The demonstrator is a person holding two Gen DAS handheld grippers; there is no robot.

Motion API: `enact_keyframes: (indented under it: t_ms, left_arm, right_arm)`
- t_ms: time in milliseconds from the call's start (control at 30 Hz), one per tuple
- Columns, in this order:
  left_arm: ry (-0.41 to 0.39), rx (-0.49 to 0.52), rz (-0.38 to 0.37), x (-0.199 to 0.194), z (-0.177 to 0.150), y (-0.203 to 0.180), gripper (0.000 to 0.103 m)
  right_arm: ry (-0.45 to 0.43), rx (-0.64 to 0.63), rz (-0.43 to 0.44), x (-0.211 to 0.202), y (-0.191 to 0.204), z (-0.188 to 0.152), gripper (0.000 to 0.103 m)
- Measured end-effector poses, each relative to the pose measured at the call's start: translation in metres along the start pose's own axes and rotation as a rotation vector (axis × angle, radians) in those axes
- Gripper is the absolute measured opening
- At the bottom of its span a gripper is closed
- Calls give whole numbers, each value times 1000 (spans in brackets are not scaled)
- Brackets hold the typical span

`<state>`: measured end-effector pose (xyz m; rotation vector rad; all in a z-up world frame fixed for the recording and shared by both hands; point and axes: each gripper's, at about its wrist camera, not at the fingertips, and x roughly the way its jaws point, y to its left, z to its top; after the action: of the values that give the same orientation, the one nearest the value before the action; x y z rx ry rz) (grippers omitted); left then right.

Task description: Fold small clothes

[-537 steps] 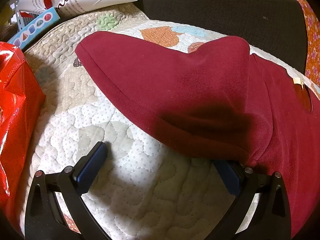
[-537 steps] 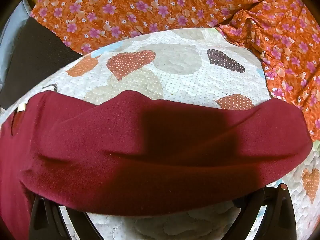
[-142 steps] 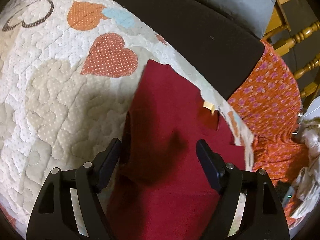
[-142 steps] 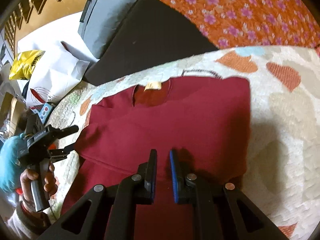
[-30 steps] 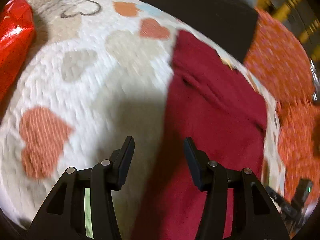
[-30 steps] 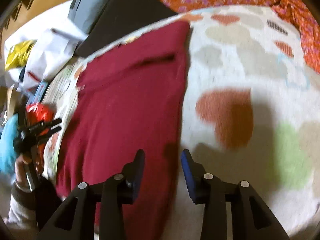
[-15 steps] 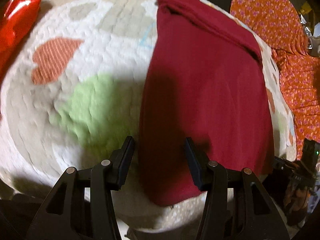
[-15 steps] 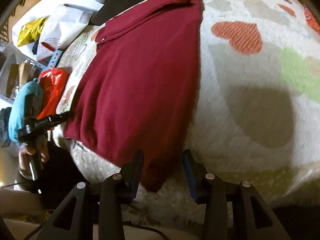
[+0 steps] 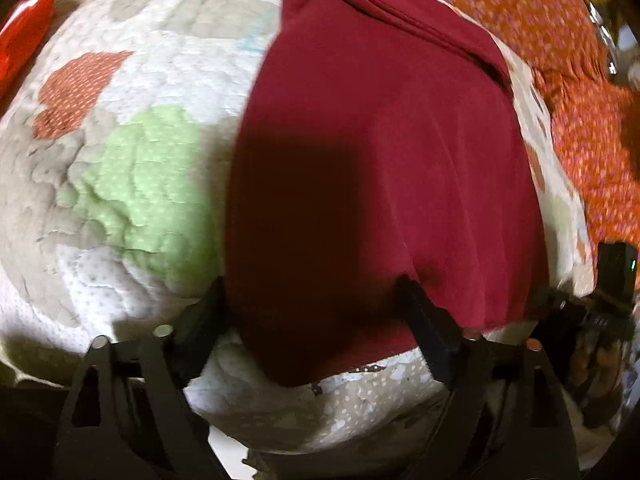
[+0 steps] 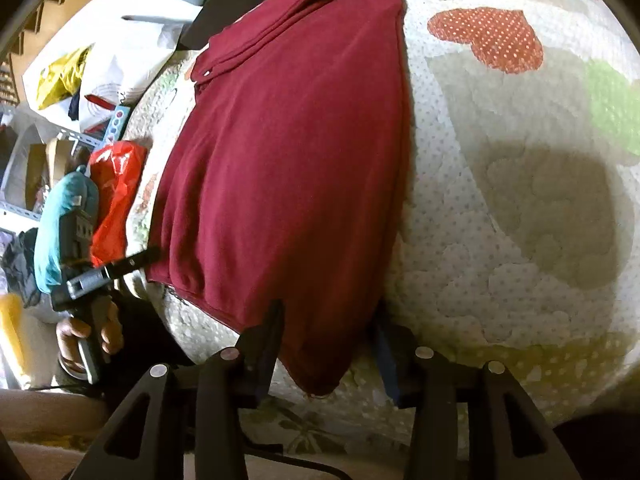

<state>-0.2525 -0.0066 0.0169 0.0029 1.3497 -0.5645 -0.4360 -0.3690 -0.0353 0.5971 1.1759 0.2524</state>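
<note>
A dark red garment (image 9: 380, 140) lies folded lengthwise into a long strip on the heart-patterned quilt (image 9: 132, 184). Its near bottom hem hangs at the quilt's front edge. My left gripper (image 9: 316, 312) is open, its fingers straddling the hem's left corner. My right gripper (image 10: 328, 340) is open, its fingers on either side of the hem's right corner in the right wrist view, where the garment (image 10: 292, 140) runs away toward the folded top. The left gripper also shows in the right wrist view (image 10: 132, 262), held in a hand at the hem's far side.
A red shiny bag (image 10: 116, 196) sits left of the quilt, with white and yellow bags (image 10: 80, 76) behind. Orange floral cloth (image 9: 592, 128) lies right of the quilt. A dark cushion (image 10: 240, 0) lies beyond the garment's top.
Both grippers have drawn back along the garment to its near hem and moved in, so the open fingers now straddle the two bottom corners.
</note>
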Motion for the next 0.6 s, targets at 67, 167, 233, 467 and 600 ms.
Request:
enact_keyframes:
  t_ms: [67,167,233,467,600]
  left_arm:
    - [4,17,7,2,-2,-2,92]
    - [-3,13,13,2,-2,-2,92]
    - [-3,26,40,3,-3,-4,89]
    - [-15,86,108,10,-8,-16,89]
    - [-22,87,111,11,-8,-17,89]
  right_arm:
    - [-5,17,22,0,-3,0,45]
    - [-13,6,26,1,2,0,45]
    - [-11,-4,24,2,3,0,43]
    - [-11,-7,10,3,6,1,43]
    - [-11,-23,-13,5,10,1,43]
